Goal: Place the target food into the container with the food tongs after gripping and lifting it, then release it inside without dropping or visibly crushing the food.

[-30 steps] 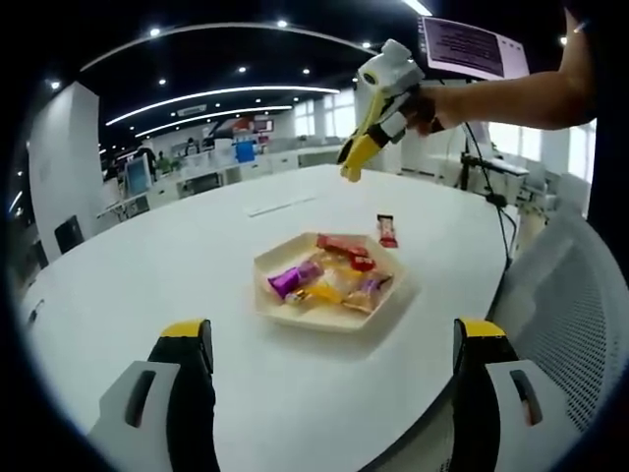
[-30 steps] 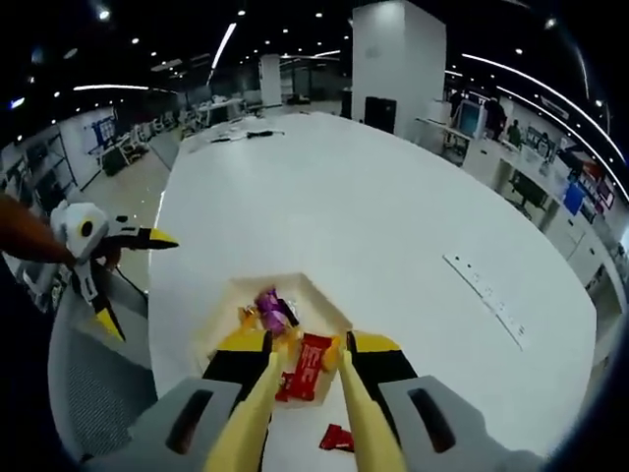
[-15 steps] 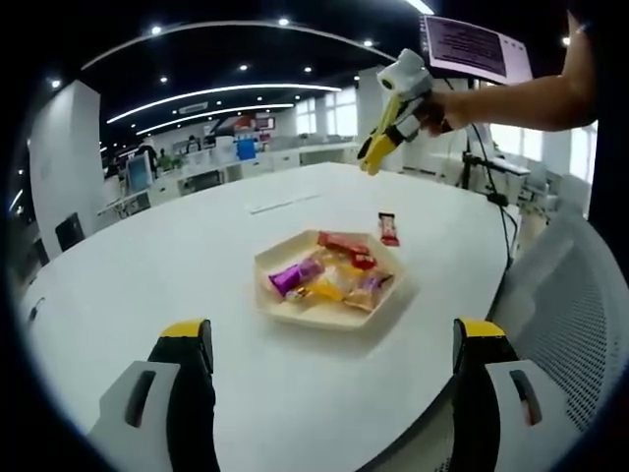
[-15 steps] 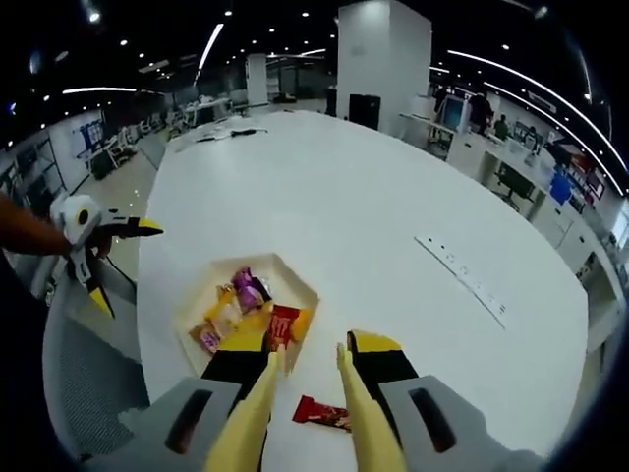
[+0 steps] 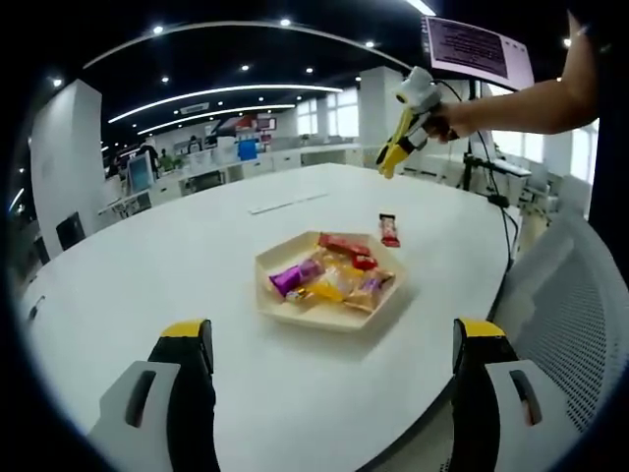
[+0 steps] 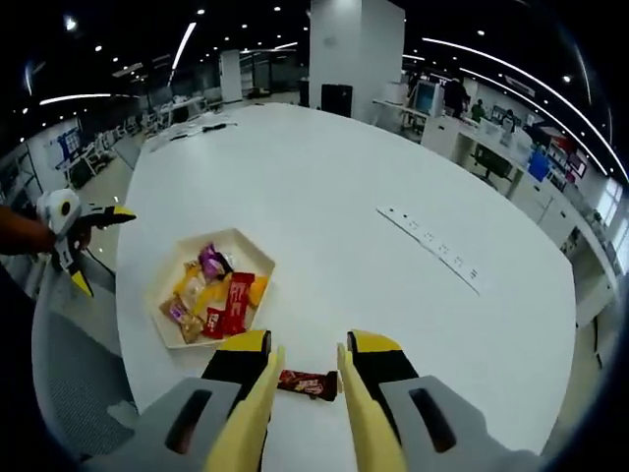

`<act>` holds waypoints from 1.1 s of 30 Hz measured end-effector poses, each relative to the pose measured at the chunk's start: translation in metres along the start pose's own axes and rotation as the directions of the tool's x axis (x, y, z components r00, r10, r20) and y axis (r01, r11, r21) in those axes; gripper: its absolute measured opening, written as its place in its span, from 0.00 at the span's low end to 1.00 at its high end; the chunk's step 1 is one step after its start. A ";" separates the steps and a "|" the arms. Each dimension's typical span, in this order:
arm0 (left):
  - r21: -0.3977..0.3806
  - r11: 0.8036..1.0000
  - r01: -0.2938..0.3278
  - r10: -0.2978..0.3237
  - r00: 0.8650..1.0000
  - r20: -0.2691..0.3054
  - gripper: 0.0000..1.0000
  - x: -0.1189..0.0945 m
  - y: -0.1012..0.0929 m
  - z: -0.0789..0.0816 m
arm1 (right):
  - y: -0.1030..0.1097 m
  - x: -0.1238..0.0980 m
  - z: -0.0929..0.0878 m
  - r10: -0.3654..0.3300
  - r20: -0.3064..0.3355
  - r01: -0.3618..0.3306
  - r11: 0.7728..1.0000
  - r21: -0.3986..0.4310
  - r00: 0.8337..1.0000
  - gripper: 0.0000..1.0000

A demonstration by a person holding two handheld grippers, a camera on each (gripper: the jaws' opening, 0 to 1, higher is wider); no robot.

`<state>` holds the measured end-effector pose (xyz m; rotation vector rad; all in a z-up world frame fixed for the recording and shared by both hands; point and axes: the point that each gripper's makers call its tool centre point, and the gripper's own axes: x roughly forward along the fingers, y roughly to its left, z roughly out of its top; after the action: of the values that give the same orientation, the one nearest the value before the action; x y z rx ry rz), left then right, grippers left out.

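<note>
A cream hexagonal tray (image 5: 324, 319) holds several wrapped sweets, among them a purple one (image 5: 293, 278) and a red bar (image 5: 344, 245). A second red bar (image 5: 388, 229) lies on the white table just beyond the tray. My left gripper (image 5: 332, 334) stands wide open near the table's edge, holding nothing. My right gripper (image 5: 396, 155) is held by a hand high above the far side of the table. In the right gripper view the yellow tongs of the right gripper (image 6: 310, 356) are apart, with the loose bar (image 6: 308, 383) far below between them and the tray (image 6: 236, 234) to its left.
The round white table (image 6: 324, 197) has a socket strip (image 6: 432, 246) set into it. A white mesh chair (image 5: 580, 315) stands at the table's edge by the tray. A monitor on a stand (image 5: 477, 49) rises behind the right gripper. My left gripper (image 6: 74, 221) shows at the left.
The right gripper has moved off from above the tray to above the loose bar, rising and going farther away in the left gripper view. The left gripper has stayed still.
</note>
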<state>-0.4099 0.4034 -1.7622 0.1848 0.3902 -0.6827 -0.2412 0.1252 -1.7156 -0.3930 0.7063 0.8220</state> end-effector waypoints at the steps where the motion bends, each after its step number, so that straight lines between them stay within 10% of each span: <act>1: 0.000 1.000 -0.001 0.001 1.000 0.000 0.98 0.000 0.000 0.000 | -0.002 -0.001 -0.002 -0.004 -0.001 0.004 1.000 0.008 1.000 0.30; 23: 0.001 1.000 0.007 -0.007 0.999 -0.046 0.97 0.003 -0.002 -0.008 | -0.009 0.009 -0.041 0.040 0.117 -0.035 0.998 -0.051 0.992 0.30; 33: 0.002 1.000 -0.001 0.001 0.998 -0.061 0.96 0.003 0.000 -0.012 | -0.016 0.036 -0.051 0.025 0.052 -0.026 1.000 0.008 0.998 0.30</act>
<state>-0.4111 0.4053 -1.7746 0.2086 0.4480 -0.6777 -0.2324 0.1051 -1.7765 -0.3544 0.6676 0.8500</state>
